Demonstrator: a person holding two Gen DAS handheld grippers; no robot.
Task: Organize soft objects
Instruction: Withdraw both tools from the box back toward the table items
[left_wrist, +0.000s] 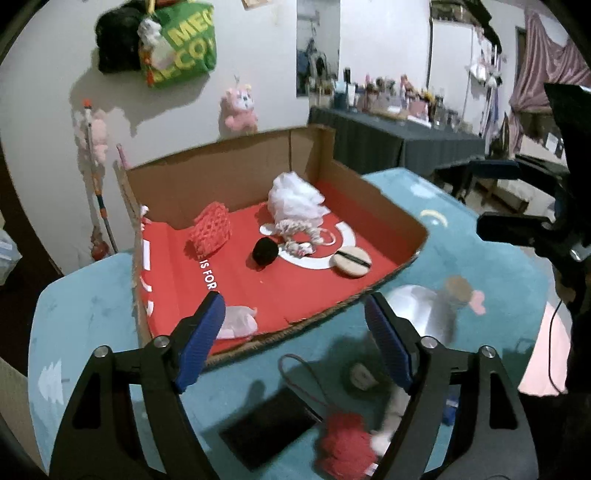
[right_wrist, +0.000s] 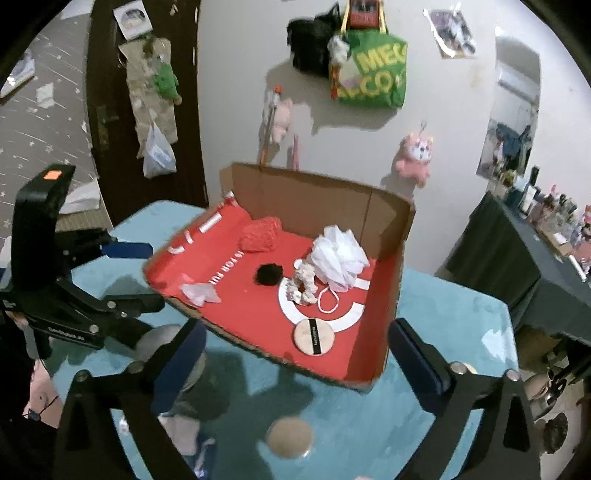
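A shallow cardboard box with a red printed floor (left_wrist: 384, 206) is seen on a teal plush table cover (left_wrist: 88, 317). Inside it lie a white mesh bath pouf (left_wrist: 295, 195), a red knitted pouch (left_wrist: 211, 230), a small black pompom (left_wrist: 265, 252) and a round beige powder puff (left_wrist: 351, 262). The left gripper (left_wrist: 295, 325) is held released and empty above a fluffy red pompom (left_wrist: 345, 445) outside the box. The right gripper (right_wrist: 295, 354) is likewise spread, holding nothing. The red pompom is probably best pinched at its centre and lifted clear of the box wall.

A green tote bag (right_wrist: 373, 70) hangs high on the white wall, upper centre of frame. Lower right of it dangles a pink plush toy (right_wrist: 415, 153). A cluttered dark-draped table (left_wrist: 399, 136) stands at right.
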